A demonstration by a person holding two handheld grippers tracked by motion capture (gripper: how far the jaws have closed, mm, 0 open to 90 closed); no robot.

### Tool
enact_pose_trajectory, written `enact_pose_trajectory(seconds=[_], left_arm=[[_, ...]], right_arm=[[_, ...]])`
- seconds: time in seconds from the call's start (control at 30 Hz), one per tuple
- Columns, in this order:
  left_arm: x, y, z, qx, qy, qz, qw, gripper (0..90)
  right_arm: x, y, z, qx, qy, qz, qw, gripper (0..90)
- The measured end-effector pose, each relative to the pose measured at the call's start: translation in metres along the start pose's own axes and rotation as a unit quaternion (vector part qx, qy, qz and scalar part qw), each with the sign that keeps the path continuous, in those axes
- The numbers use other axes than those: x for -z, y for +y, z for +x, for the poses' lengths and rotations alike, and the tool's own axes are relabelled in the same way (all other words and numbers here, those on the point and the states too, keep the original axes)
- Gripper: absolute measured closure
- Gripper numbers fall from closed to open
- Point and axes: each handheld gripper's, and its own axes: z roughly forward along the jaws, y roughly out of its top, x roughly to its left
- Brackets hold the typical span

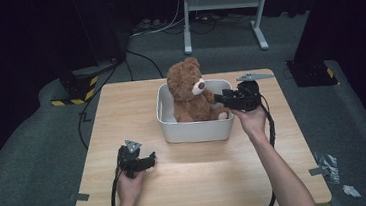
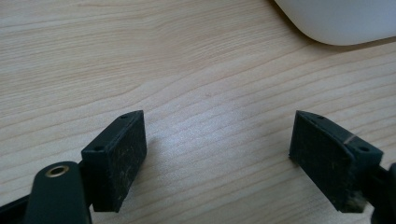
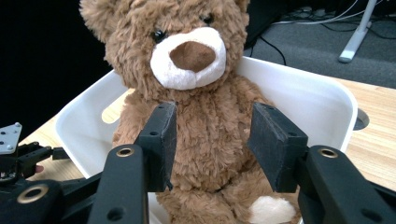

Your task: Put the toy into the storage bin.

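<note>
Black fingers of left gripper (image 1: 146, 161) spread wide over bare bench (image 1: 202, 176) left of white tub (image 1: 196, 129), brown teddy bear (image 1: 190, 90) seated upright inside tub, right gripper (image 1: 219, 98) at tub's right rim, fingers half-parted around bear's belly, contact unclear.

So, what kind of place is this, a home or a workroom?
Probably a lab or recording studio, not a home: dark curtains surround one wooden table, loose cables run over the grey carpet, and a metal stand and hazard-striped base sit behind it.
</note>
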Motion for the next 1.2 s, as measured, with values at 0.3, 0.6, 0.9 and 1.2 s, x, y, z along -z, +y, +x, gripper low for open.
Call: enact_pose_trajectory(seconds=[0.3,0.6,0.9,1.2], left_arm=[[0.0,0.0,0.0,-0.002,0.0,0.0,1.0,18.8],[0.0,0.0,0.0,-0.002,0.0,0.0,1.0,18.8],[0.0,0.0,0.0,-0.002,0.0,0.0,1.0,18.8],[0.0,0.0,0.0,-0.002,0.0,0.0,1.0,18.8]], right_arm=[[0.006,0.0,-0.001,-0.001,-0.001,-0.01,0.9999,51.3],[0.013,-0.005,-0.002,-0.009,0.002,-0.018,0.9998,51.2],[0.024,-0.012,-0.004,-0.018,0.014,-0.029,0.9993,51.2],[0.036,-0.018,-0.007,-0.021,0.01,-0.039,0.999,51.4]])
